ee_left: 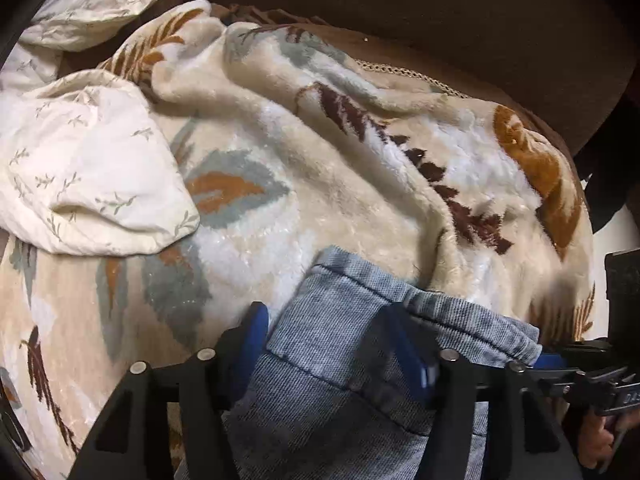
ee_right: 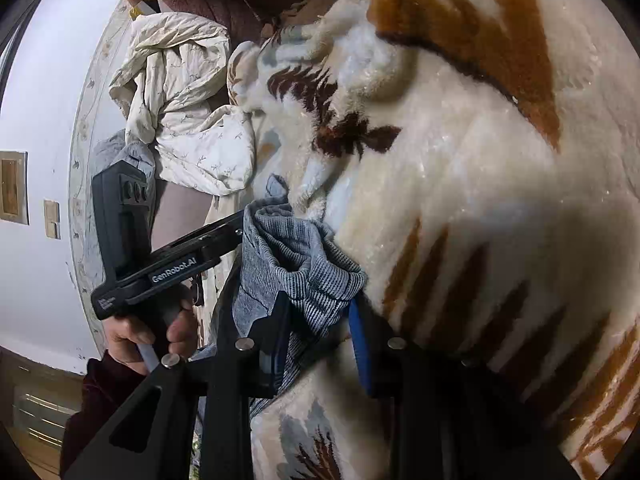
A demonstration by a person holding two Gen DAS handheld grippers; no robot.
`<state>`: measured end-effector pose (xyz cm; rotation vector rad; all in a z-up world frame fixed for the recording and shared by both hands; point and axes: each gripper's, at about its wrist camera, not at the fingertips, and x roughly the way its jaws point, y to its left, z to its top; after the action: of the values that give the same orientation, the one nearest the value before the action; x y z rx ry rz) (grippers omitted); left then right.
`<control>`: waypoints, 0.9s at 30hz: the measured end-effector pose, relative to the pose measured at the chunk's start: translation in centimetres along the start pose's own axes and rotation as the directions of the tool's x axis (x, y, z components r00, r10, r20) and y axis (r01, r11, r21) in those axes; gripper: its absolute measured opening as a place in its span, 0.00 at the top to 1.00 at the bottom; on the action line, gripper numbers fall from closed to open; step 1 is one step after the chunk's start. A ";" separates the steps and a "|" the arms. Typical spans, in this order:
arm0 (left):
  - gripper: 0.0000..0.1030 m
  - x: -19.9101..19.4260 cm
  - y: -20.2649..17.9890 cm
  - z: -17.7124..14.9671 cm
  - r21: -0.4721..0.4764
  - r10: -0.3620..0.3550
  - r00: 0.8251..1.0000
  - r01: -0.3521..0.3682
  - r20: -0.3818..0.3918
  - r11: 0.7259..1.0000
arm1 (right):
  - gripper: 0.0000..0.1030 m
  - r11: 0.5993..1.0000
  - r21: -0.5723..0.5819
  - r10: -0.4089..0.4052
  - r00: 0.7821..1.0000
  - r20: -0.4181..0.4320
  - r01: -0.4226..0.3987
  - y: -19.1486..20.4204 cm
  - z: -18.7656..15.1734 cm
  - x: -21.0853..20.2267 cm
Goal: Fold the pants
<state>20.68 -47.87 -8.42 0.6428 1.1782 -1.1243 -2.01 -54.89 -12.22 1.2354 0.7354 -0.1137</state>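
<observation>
Below, pale blue denim pants [ee_left: 352, 344] bunched on cream plush leaf-patterned blanket [ee_left: 320, 184]. Left gripper [ee_left: 332, 344]: blue-padded jaws fairly wide, straddling denim; grip uncertain. Right gripper [ee_right: 316, 344]: jaws narrowed around gathered denim fold [ee_right: 296, 264]. White sprigged pillow [ee_left: 84, 176] nearby.

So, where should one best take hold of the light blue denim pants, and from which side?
Probably at the stitched hem of the light blue denim pants, which lies free on the cream leaf-patterned fleece blanket. Come from above on the near side, one finger on each side of the doubled cloth; this thick edge should slip less.
</observation>
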 end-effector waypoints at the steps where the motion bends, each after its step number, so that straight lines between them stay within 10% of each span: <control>1: 0.36 0.0 0.1 -0.2 -0.007 -0.005 1.000 0.005 0.011 1.000 | 0.72 1.000 -0.005 -0.001 1.000 0.000 0.001 0.0 0.0 0.0; 12: 0.84 -0.8 -2.6 -0.9 0.059 0.057 0.996 -0.061 0.068 0.996 | 0.72 0.999 -0.032 0.004 1.000 0.002 -0.004 0.5 0.0 -0.1; 27: 0.90 -5.5 -0.4 -3.2 -0.115 0.011 0.967 0.018 0.254 0.993 | 0.91 0.958 -0.284 -0.021 0.997 0.072 0.040 5.4 -1.9 -1.0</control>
<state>19.23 -43.39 -4.20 0.3933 1.0148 -1.0968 -1.12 -51.60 -7.47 0.9407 0.6849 -0.0720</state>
